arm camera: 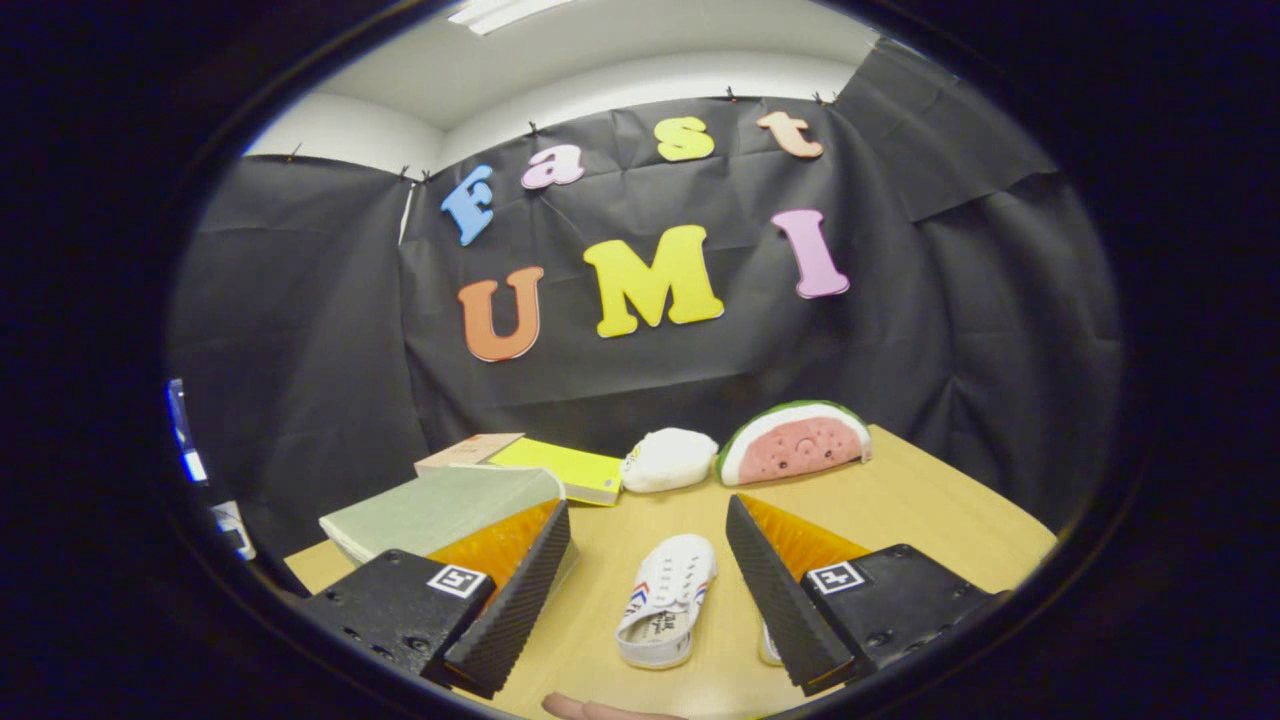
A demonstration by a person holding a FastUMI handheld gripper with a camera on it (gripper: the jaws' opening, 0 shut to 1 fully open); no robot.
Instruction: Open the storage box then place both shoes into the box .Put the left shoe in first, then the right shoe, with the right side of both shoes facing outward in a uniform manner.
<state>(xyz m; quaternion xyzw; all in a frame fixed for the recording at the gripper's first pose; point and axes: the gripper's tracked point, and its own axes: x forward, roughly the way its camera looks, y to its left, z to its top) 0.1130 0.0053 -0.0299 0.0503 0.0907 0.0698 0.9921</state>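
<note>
We held the gripper [648, 590] with fingers apart over the near shoe [665, 612], the closed box [440, 510] far left, and judged grabbing a shoe first would break the order.

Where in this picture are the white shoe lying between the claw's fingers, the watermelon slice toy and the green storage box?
white shoe [667, 600]: gripper view, on its laced upper.
watermelon slice toy [795, 445]: gripper view, on its pink face.
green storage box [440, 508]: gripper view, on its closed lid.
</note>
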